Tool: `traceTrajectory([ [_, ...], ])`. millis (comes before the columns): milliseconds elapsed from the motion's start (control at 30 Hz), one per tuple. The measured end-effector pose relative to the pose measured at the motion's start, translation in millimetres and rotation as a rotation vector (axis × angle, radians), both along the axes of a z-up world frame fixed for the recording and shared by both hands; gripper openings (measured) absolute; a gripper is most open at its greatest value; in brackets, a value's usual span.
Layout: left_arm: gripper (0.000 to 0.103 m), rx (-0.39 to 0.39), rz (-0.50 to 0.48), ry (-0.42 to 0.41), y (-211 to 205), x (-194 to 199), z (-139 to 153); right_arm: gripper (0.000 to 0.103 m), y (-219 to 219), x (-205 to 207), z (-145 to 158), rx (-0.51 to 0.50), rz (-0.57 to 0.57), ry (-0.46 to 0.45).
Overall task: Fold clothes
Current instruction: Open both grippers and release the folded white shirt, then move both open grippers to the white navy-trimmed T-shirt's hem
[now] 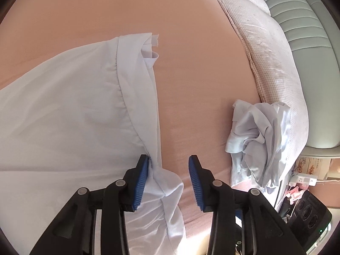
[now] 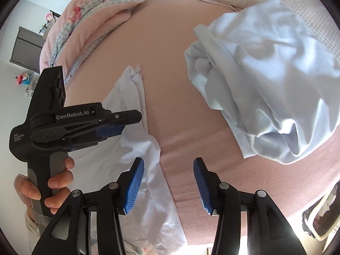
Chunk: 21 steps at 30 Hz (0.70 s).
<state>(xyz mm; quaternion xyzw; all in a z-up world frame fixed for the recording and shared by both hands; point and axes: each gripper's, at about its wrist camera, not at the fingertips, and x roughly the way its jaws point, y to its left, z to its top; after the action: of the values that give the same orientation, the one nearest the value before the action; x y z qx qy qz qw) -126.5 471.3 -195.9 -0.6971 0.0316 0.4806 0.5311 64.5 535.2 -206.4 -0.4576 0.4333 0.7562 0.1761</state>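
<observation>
Left gripper (image 1: 167, 182) hovering over pink bedsheet (image 1: 191, 74), jaws parted, nothing clamped; left pad (image 1: 141, 182) brushing edge of pale blue garment (image 1: 63, 110) spread flat on sheet. Right gripper (image 2: 169, 186) likewise released, empty, above same garment's edge. Crumpled pale blue garment (image 2: 265, 80) lying apart, near checked pillow (image 1: 265, 48). Hand (image 2: 53, 182) gripping left tool's handle.
</observation>
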Motion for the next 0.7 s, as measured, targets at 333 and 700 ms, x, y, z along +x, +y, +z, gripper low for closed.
traceTrajectory([
  [333, 0.078, -0.011, 0.058, 0.162, -28.7, 0.9, 56.8, 0.067, -32.5, 9.5, 43.8, 0.054, 0.018, 0.023],
  [700, 0.078, 0.024, 0.184, 0.407, -133.7, 13.0, 116.5, 0.074, -82.2, 23.5, 103.9, 0.169, 0.047, 0.054],
])
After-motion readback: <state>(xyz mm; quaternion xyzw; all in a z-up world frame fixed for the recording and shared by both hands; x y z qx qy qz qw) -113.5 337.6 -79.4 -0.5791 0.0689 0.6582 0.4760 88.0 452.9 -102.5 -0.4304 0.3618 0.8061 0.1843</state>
